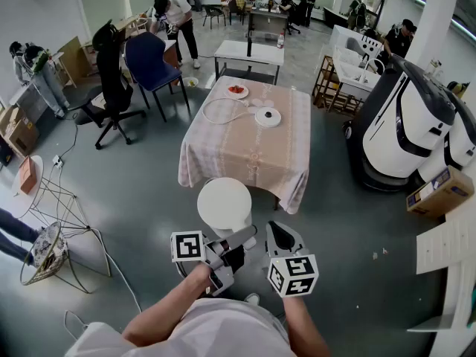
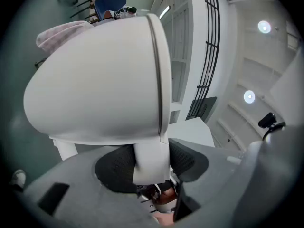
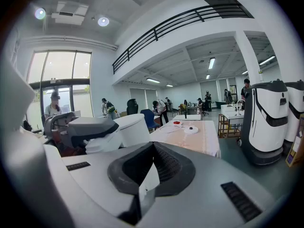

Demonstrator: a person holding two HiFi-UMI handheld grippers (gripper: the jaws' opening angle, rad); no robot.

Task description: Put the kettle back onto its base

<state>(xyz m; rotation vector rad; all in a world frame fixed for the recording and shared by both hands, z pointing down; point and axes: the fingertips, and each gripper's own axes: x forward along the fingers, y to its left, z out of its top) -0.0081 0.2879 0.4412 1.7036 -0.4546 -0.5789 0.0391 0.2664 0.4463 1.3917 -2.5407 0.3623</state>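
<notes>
Progress: not done; kettle [image 1: 224,205] off the floor, well apart from base [image 1: 268,117]; carrying over and seating left.
Kettle: white, smooth, rounded; in the air short of the bench [image 1: 245,155].
Base: white disc on the bench's far half.
Left gripper [image 1: 239,237]: clamped on kettle handle [image 2: 151,160].
Right gripper [image 1: 278,232]: jaws together, empty.

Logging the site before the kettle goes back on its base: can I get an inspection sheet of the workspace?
Surface: table under a checked cloth, ahead of the person.
Job's things: white kettle held off the table; its base on the cloth, vacant.
Clutter: plate with red food beyond the base.
Grippers: left gripper shut on the kettle's handle; right gripper shut, empty.
Cables: white cord looped beside the base.
Surroundings: blue chair, white machines at right, people at the back.
</notes>
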